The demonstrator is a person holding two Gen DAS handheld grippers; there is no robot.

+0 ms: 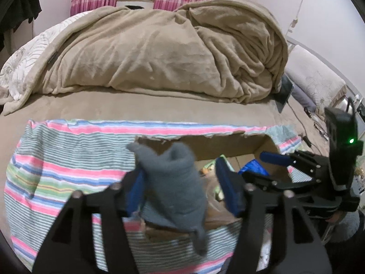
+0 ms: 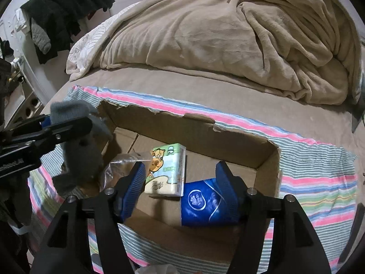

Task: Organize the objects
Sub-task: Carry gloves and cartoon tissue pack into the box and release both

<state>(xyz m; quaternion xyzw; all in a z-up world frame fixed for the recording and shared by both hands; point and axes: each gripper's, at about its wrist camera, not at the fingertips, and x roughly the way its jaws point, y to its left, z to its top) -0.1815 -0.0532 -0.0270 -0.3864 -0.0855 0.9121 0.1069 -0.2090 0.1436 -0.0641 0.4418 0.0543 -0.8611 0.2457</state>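
Observation:
An open cardboard box (image 2: 228, 137) sits on a striped cloth on the bed. Inside lie a green-and-white tissue pack (image 2: 166, 171), a blue pack (image 2: 203, 203) and a clear plastic bag (image 2: 121, 166). My left gripper (image 1: 182, 189) is open; a grey sock (image 1: 173, 182) hangs against its left finger above the box's left edge. The sock (image 2: 77, 141) and the left gripper (image 2: 45, 132) show at the left of the right wrist view. My right gripper (image 2: 182, 189) is open and empty over the box, its fingers either side of the two packs. It also shows in the left wrist view (image 1: 269, 166).
A striped cloth (image 1: 68, 164) covers the bed's front. A rumpled beige blanket (image 1: 171, 52) is piled behind the box. Dark clothes (image 2: 66, 9) hang at the far left. A pillow (image 1: 319, 80) and cables lie at the right.

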